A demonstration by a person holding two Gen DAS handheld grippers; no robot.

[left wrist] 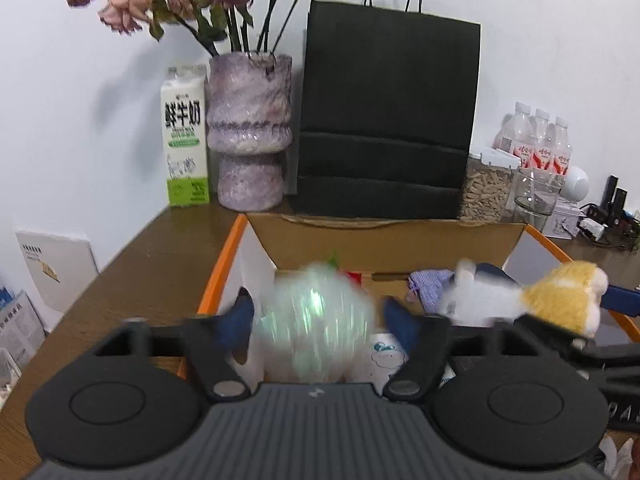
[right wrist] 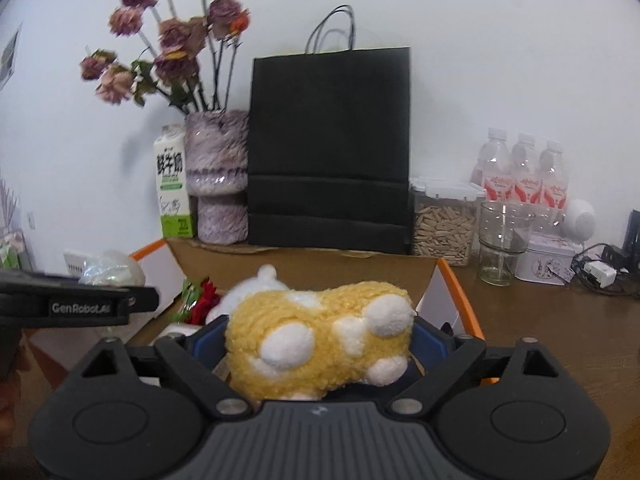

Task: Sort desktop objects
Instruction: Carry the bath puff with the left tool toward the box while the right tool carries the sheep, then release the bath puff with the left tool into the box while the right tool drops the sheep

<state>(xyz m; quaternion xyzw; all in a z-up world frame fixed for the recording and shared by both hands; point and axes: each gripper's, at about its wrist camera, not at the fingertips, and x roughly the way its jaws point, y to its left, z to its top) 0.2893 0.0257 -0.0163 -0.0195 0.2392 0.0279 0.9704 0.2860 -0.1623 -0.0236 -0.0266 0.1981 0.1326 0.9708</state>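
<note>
Left gripper (left wrist: 316, 312): fingers spread wide, with a blurred iridescent crinkled bundle (left wrist: 316, 320) between them; contact with the pads cannot be confirmed because of the blur.
Right gripper (right wrist: 320, 340): clamped on a yellow-and-white plush toy (right wrist: 320, 340), blue pads pressing both its flanks.
Plush toy position: held over the cardboard box (right wrist: 304, 264), white paws facing the right wrist camera; in the left wrist view it appears at right, above the box's right side.
Box: open, orange-edged flaps, standing on the brown desk (right wrist: 560, 340); a red item with green leaves (right wrist: 204, 296) and a purple cloth piece (left wrist: 430, 284) lie inside.
Behind box: black paper bag (right wrist: 330, 148), purple vase of dried roses (right wrist: 218, 176), milk carton (right wrist: 172, 184).
Right of box: seed jar (right wrist: 442, 224), empty glass (right wrist: 502, 240), three water bottles (right wrist: 524, 176), small tin (right wrist: 548, 260).
</note>
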